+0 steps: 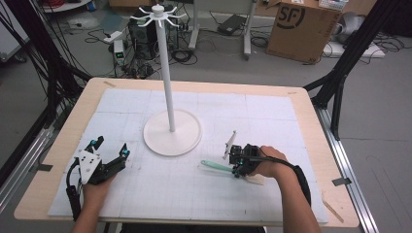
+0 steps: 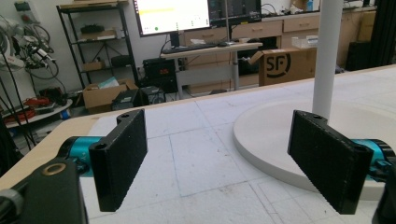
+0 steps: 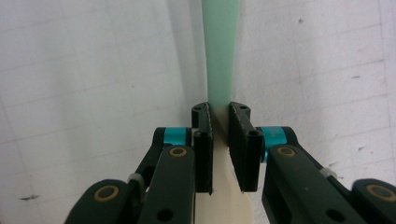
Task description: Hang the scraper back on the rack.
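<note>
A utensil with a mint-green handle point(image 1: 215, 166) and a cream blade point(image 1: 253, 179) lies flat on the white mat right of centre. My right gripper point(image 1: 236, 164) is shut on it. In the right gripper view the jaws point(image 3: 219, 119) pinch the utensil where the green handle point(image 3: 219, 51) meets the cream part point(image 3: 224, 205). A white hook stand point(image 1: 170, 73) rises from a round base point(image 1: 172, 138) at the mat's centre. My left gripper point(image 1: 112, 146) rests at the front left, open and holding nothing. Through its wide-apart jaws point(image 2: 224, 154) I see the stand's pole point(image 2: 327, 56) and base point(image 2: 271, 135).
The white gridded mat point(image 1: 145, 189) covers most of the wooden table point(image 1: 58, 145). The stand's top carries a ring of hooks point(image 1: 158, 14). A cardboard box point(image 1: 301, 29), cables and desk legs stand on the floor beyond the table's far edge.
</note>
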Demonstrator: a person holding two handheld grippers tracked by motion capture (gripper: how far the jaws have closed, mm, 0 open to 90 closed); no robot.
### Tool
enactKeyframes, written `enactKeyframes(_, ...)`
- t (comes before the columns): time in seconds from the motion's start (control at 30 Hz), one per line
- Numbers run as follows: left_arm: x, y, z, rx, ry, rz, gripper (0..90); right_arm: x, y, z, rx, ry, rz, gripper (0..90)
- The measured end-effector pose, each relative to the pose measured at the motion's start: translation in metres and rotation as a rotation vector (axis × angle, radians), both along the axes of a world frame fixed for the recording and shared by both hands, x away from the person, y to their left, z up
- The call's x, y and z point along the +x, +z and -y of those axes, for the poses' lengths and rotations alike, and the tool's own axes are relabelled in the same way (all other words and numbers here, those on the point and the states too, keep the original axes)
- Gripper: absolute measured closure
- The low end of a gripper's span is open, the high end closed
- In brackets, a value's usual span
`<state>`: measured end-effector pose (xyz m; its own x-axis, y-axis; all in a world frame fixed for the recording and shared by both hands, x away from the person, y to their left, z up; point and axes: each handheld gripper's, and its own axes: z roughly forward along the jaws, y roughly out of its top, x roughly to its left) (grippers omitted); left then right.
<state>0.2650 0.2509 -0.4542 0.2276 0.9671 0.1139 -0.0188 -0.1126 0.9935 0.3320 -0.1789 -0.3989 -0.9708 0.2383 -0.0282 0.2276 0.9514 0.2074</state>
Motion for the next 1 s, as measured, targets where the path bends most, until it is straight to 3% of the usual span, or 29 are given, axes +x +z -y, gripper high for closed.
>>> enactKeyframes(0.23, 0.000, 0.000, 0.000, -0.001, 0.000, 0.000, 20.5, -0.002, 0.010, 0.006, 0.169, 0.009, 0.039, 80.9)
enactKeyframes(0.37, 0.000, 0.000, 0.000, 0.000, 0.000, 0.000, 20.5, -0.004, 0.013, 0.010, 0.237, 0.016, 0.065, 80.9)
enactKeyframes(0.6, 0.000, 0.000, 0.000, 0.000, 0.000, 0.000, 20.5, -0.008, 0.017, 0.021, 0.423, 0.019, 0.117, 80.9)
enactKeyframes(0.7, 0.000, 0.000, 0.000, 0.000, 0.000, 0.000, 20.5, -0.011, 0.018, 0.023, 0.461, 0.015, 0.137, 80.9)
enactKeyframes(0.87, 0.000, 0.000, 0.000, 0.000, -0.001, 0.000, 20.5, -0.011, 0.021, 0.030, 0.564, 0.011, 0.155, 80.9)
enactKeyframes(1.0, 0.000, 0.000, 0.000, 0.000, -0.001, 0.000, 20.5, -0.015, 0.025, 0.034, 0.645, -0.001, 0.202, 80.9)
